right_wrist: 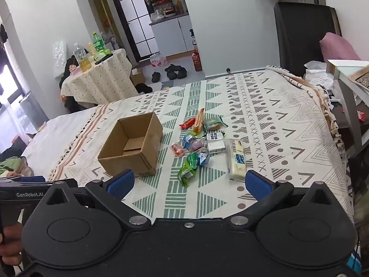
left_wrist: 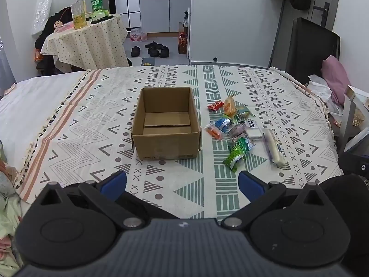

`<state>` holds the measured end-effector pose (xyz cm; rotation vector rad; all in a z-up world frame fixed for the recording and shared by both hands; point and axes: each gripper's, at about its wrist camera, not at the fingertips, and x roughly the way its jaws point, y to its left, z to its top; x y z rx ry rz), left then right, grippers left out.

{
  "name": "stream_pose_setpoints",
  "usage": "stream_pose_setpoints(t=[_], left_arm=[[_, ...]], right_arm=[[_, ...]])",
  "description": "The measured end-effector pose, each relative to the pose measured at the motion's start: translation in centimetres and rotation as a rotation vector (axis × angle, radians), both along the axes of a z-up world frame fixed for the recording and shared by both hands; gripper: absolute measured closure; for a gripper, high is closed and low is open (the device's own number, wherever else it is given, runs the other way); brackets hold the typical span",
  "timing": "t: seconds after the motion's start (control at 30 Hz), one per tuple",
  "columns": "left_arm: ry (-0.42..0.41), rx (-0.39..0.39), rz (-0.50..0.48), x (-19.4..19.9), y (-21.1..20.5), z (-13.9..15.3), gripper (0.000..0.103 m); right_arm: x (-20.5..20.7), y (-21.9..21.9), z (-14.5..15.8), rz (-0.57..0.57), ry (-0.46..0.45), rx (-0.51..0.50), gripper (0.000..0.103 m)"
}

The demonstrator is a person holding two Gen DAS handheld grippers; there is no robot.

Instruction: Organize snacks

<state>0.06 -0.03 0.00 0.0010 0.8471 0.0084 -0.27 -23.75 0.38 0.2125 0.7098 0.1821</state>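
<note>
An open, empty cardboard box (left_wrist: 166,124) stands on the patterned blanket (left_wrist: 96,124); it also shows in the right wrist view (right_wrist: 132,145). To its right lies a loose pile of wrapped snacks (left_wrist: 235,124), also in the right wrist view (right_wrist: 203,143): a red bar (left_wrist: 215,105), an orange pack (left_wrist: 229,106), green packets (left_wrist: 236,153) and a long white pack (left_wrist: 274,149). My left gripper (left_wrist: 182,184) is open and empty, short of the box. My right gripper (right_wrist: 189,182) is open and empty, just short of the green packets (right_wrist: 188,169) and the white pack (right_wrist: 237,159).
The bed's far edge drops to a floor with shoes (left_wrist: 152,49) and a bottle (left_wrist: 182,40). A small cloth-covered table (left_wrist: 87,43) with bottles stands at the far left. A white shelf (right_wrist: 350,76) and a pink pillow (right_wrist: 339,48) are at the right.
</note>
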Motion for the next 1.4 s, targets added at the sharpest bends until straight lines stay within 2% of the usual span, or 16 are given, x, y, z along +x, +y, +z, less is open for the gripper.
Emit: stream_pose_setpoints(t=[0.13, 0.17, 0.67, 1.4], left_arm=[[0.000, -0.007, -0.005, 0.03, -0.17, -0.17, 0.000], [-0.001, -0.008, -0.005, 0.00, -0.16, -0.18, 0.000], [-0.014, -0.013, -0.009, 0.09, -0.20, 0.17, 0.000], [-0.012, -0.037, -0.014, -0.18, -0.15, 0.10, 0.000]], right_arm=[[-0.35, 0.00, -0.47, -0.002, -0.015, 0.010, 0.000], [0.16, 0.16, -0.26, 0.002, 0.011, -0.005, 0.000], [0.22, -0.02, 0.02, 0.015, 0.022, 0.023, 0.000], [0.18, 0.47, -0.08, 0.015, 0.021, -0.002, 0.000]])
